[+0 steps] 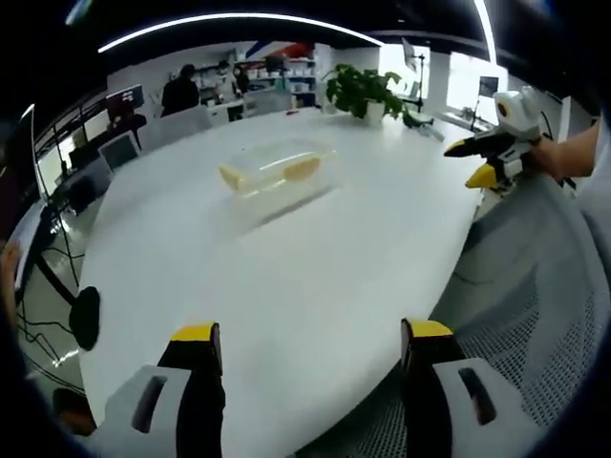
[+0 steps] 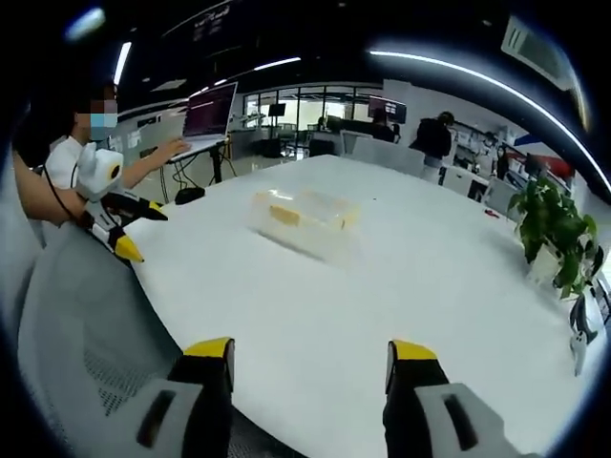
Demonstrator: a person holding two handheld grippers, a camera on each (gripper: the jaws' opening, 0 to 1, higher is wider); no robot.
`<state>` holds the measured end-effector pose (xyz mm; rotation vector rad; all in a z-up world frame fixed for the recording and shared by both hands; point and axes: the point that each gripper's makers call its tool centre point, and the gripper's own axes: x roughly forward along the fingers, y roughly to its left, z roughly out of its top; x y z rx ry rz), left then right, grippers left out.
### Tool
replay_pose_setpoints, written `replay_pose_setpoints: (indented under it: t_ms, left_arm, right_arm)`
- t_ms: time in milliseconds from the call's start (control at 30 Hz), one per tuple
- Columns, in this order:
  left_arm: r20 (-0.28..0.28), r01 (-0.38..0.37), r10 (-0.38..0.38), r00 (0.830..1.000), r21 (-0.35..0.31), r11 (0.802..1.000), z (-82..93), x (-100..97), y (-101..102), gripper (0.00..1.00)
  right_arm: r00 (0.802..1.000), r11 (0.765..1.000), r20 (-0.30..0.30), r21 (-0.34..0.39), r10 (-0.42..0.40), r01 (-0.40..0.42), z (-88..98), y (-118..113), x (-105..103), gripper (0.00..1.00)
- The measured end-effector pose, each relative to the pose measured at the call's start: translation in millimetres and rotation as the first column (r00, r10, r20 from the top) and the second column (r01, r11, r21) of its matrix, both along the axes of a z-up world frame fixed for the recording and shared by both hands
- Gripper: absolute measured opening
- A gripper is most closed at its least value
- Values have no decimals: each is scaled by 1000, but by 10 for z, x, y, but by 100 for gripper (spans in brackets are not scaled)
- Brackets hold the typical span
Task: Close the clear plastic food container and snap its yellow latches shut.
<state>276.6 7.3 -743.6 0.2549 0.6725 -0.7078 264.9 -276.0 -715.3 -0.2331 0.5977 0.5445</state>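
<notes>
The clear plastic food container [image 1: 278, 176] [image 2: 306, 221] with yellow latches [image 1: 304, 170] [image 2: 284, 216] lies on the white desk [image 1: 286, 286] [image 2: 382, 286], well in from its edges; the left gripper [image 1: 310, 336] [image 2: 122, 232] hangs at the near edge, jaws apart, holding nothing; the right gripper [image 2: 309, 355] [image 1: 477, 160] likewise gapes empty beside a mesh chair [image 1: 535, 324] [image 2: 86, 324]; a potted plant [image 1: 363, 93] [image 2: 554, 234] stands at the far edge.

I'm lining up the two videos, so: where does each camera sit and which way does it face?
Left gripper view: rides the left tongs, open, facing across the white table to the clear container; the right tongs enter at right.
Right gripper view: rides the right tongs, open, facing the container; the left tongs and a person's arm show at left.
Shared: table, container, potted plant, mesh chair.
</notes>
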Motion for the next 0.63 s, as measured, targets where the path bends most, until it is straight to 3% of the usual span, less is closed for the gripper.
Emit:
replay_pose_setpoints:
  t_ms: [633]
  left_arm:
    - [-15,-20,20,1000,-3,1000,-48,-2,24,73]
  right_arm:
    - [1000,1000,-7,-1,-12,12,-47,-15,-1,62]
